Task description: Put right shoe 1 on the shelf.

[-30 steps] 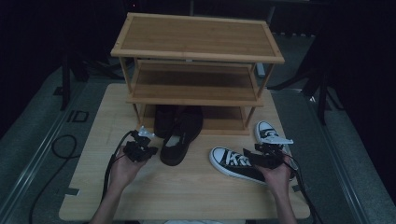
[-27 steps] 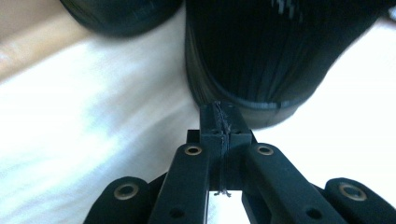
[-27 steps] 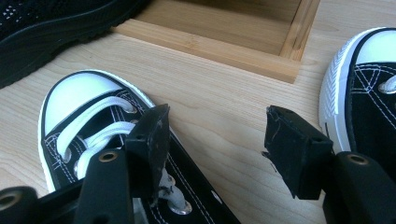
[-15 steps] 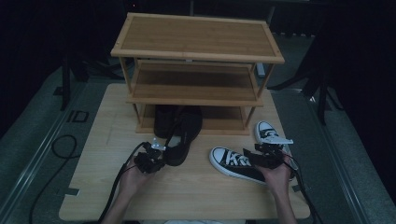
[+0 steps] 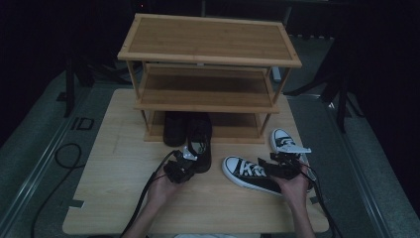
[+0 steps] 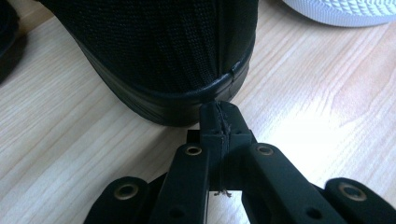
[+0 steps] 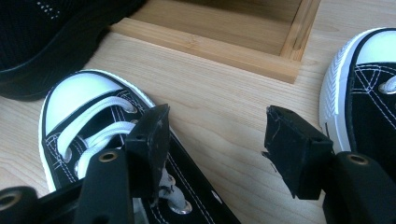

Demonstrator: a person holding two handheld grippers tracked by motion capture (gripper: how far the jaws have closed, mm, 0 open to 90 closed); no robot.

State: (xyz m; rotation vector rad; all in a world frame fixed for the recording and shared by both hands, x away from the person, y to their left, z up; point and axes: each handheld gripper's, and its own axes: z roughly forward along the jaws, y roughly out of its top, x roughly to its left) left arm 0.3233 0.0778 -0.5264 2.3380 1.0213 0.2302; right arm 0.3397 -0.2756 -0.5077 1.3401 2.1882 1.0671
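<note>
Jaws of the left gripper [image 6: 219, 122] are pressed flat together with nothing between them, their tips touching the rubber heel band of a black knit shoe [image 6: 163, 56] that stands on the pale wooden table [image 6: 327, 93]. From the high view, that left gripper [image 5: 184, 159] sits at the heel of the same black shoe [image 5: 199, 144], whose toe reaches under the bottom shelf of the bamboo shoe rack [image 5: 210, 37] standing at the table's far edge; a second black shoe [image 5: 174, 129] lies just beside it to the left, tucked further under the rack. The person's left hand [image 5: 163, 191] comes in from the near edge of the table [image 5: 99, 198], with the gripper's cable trailing back toward that edge. The right gripper [image 7: 215, 140] stands wide open and holds nothing: one jaw hangs over the laces of a black-and-white canvas sneaker [image 7: 88, 140], the other is near the rubber sidewall of the second sneaker [image 7: 364, 79], and bare wood lies between them. In the high view the right gripper [image 5: 283, 162] sits between the two sneakers near the table's right edge, one sneaker [image 5: 250, 173] lying crosswise with its white toe toward the black shoes, the other sneaker [image 5: 283, 140] pointing toward the rack. The right hand [image 5: 292, 188] grasps the gripper from the near side.
</note>
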